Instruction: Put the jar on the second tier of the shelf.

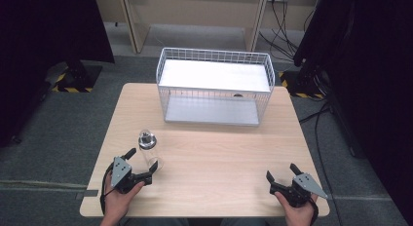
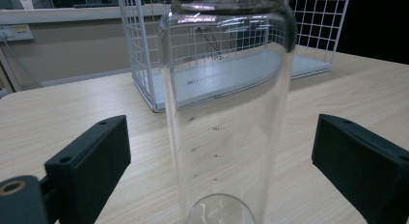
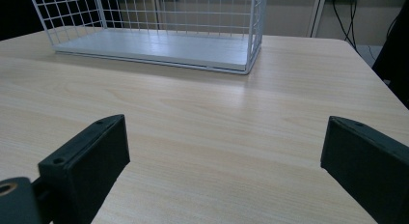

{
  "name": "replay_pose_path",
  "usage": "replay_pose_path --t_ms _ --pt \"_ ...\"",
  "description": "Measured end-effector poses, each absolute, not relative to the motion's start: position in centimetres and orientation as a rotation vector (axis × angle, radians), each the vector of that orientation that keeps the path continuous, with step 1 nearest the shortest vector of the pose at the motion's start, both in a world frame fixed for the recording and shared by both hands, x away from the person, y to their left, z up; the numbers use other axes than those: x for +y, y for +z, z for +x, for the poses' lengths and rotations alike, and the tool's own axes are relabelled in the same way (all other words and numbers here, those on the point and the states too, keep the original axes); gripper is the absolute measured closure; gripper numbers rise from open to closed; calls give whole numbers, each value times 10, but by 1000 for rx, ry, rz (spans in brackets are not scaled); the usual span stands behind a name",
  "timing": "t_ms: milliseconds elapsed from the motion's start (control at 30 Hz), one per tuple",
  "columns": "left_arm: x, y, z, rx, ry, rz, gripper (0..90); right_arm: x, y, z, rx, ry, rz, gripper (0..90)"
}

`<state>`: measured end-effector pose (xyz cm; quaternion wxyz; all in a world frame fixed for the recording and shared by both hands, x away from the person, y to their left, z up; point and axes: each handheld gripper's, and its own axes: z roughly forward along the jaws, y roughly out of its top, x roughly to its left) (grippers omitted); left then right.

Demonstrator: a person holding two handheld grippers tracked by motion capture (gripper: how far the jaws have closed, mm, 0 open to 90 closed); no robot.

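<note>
A clear glass bottle point(image 1: 148, 148) with a dark cap stands upright on the wooden table point(image 1: 219, 153), left of centre. My left gripper point(image 1: 142, 161) is open around it, one jaw on each side, neither touching the glass. In the left gripper view the bottle point(image 2: 226, 118) rises between the two black jaws with gaps on both sides. My right gripper point(image 1: 282, 171) rests open near the table's front right corner with nothing between its jaws; the right gripper view looks over bare wood toward the wire basket point(image 3: 159, 26).
A white wire basket point(image 1: 214, 87) with a flat white floor stands at the back centre of the table, its open side facing me. Dark curtains and cables lie beyond the table. A grey carpet surrounds it.
</note>
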<state>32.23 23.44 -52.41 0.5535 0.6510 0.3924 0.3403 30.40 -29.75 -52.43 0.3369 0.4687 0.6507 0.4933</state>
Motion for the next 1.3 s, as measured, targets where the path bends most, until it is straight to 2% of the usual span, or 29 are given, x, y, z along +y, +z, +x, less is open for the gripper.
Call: replay_pose_path --t_ms 433,633,1300 --pt "227 -524 336 898 792 1568 165 -298 -524 305 1692 1295 1231 34" --pt "228 -527 338 899 789 1549 311 -298 -524 305 1692 1297 1232 34" --pt "227 -518 339 889 759 1511 320 -298 -524 306 1700 1295 1223 37"
